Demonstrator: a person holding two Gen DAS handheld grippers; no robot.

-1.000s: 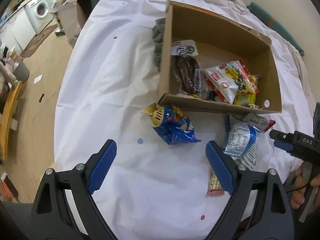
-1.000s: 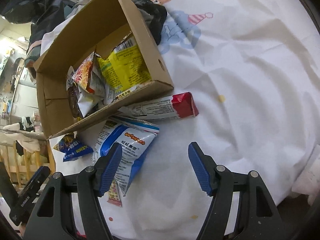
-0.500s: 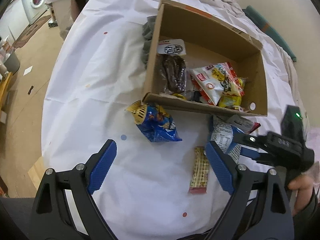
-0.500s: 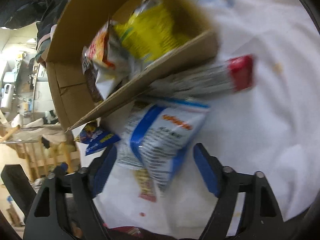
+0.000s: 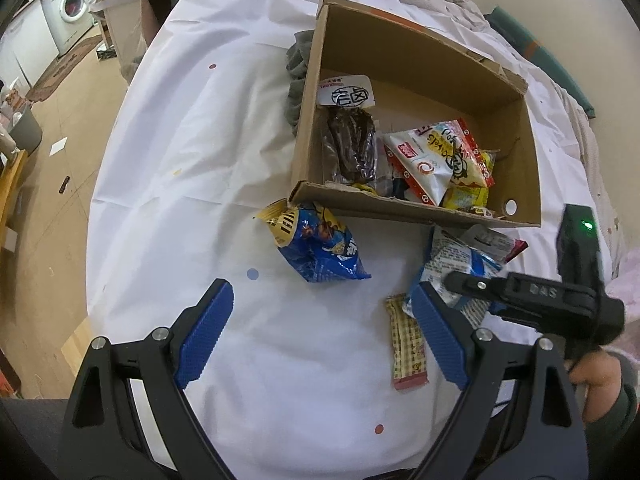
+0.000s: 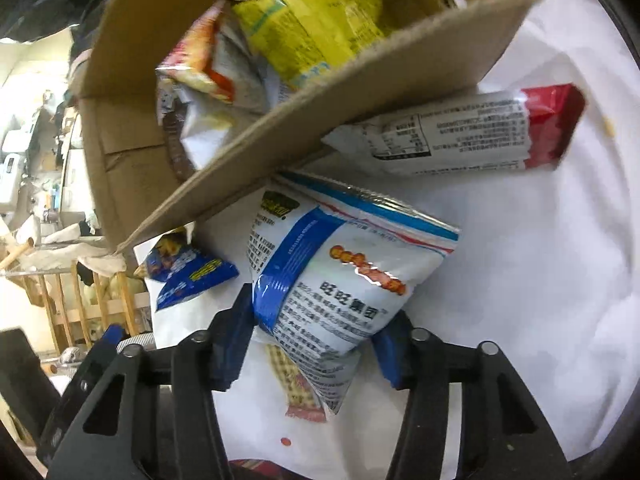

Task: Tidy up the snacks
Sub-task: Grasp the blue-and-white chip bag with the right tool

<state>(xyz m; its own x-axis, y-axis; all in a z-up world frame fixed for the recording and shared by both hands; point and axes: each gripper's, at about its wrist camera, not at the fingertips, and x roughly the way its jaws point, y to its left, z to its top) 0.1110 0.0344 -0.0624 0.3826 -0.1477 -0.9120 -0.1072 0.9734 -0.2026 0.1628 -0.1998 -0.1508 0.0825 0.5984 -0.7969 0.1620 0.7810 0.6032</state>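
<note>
Right gripper (image 6: 312, 344): jaws have just been closing, now pinched on the lower end of the white-blue bag (image 6: 340, 280); both blue pads press its sides, the bag bulges between them. The bag lies on the white cloth (image 6: 520, 280) just in front of the box's near wall, its top edge close under that wall.

Left gripper (image 5: 320, 332): jaws wide apart, nothing between them, above the near part of the cloth (image 5: 180, 140). Its right pad (image 5: 438, 336) overlaps the white-blue bag (image 5: 452, 260) in view; contact cannot be told.

Box (image 5: 400, 208): open cardboard, toward the far right of the table. Inside: a dark brown pack (image 5: 352, 148) with a white label at the left end, a white-red-yellow bag (image 5: 436, 156) in the middle, a small yellow pack (image 5: 464, 198) against the near wall. The right-wrist view shows a yellow bag (image 6: 304, 20) leaning on that wall.

Outside the box on the cloth:
- blue bag (image 5: 320, 248) with a gold top, touching the box's near left corner.
- red-ended wrapper (image 6: 460, 136), long, white with print, tucked against the near wall toward the box's right end, beyond the white-blue bag.
- checked bar (image 5: 406, 348), slim, nearer the table's front edge, partly under the white-blue bag.

Grey cloth (image 5: 298, 76) bunched against the box's left wall. A hand (image 5: 592, 376) holds the right gripper's handle at the table's right edge.
</note>
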